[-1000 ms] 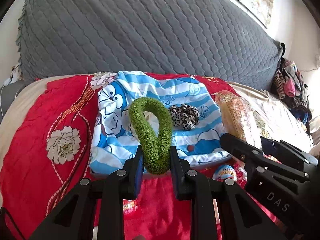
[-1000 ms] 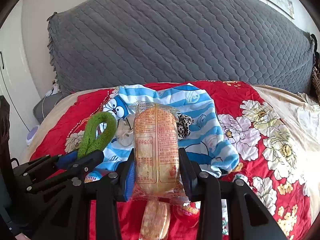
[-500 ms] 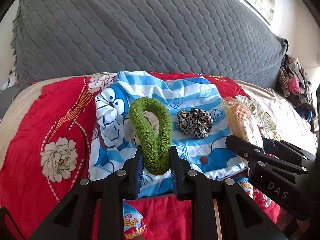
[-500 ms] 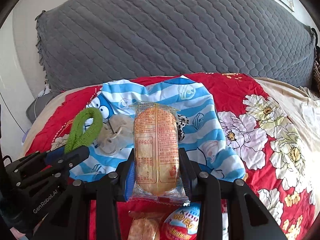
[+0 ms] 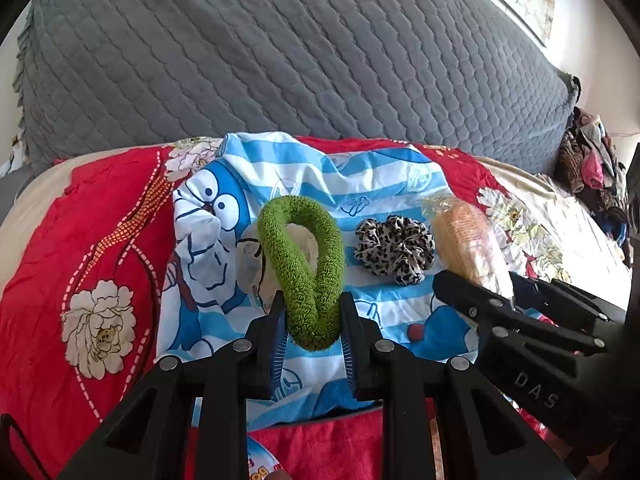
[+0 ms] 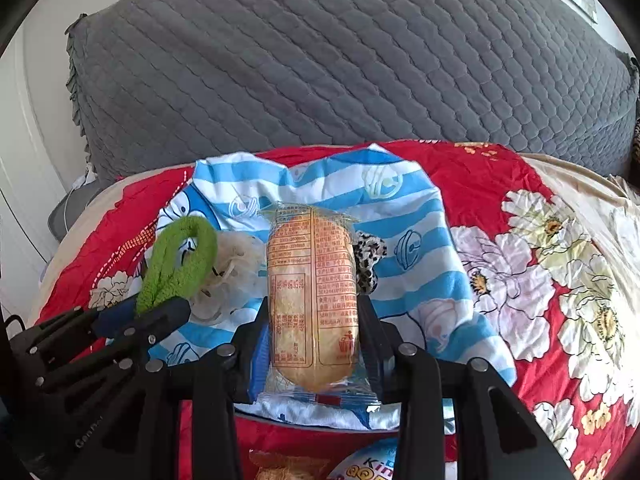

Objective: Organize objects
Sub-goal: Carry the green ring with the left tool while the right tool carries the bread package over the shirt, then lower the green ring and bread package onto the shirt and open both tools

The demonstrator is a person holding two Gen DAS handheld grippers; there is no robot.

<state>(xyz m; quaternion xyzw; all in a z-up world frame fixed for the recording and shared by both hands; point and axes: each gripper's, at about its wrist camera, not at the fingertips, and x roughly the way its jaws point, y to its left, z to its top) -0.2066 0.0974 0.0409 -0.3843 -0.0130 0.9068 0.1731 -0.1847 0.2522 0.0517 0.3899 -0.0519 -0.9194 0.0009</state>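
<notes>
My left tongs (image 5: 312, 320) pinch a green loop (image 5: 304, 272), its long axis pointing away over the striped cloth (image 5: 384, 184). My right tongs (image 6: 312, 344) clamp a snack pack (image 6: 312, 300) lengthwise; it half-hides the leopard scrunchie (image 6: 370, 258). An egg toy (image 6: 368, 464) is cut off below.

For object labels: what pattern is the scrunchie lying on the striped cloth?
Leopard print, tan with dark spots; the scrunchie shows best in the left wrist view.

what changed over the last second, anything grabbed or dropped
Both grippers moved forward and down over the blue striped cloth, which looms larger now. Nothing was grabbed or released: the left gripper still clamps the green hair band, the right gripper the packaged bread. The leopard scrunchie lay still.
</notes>
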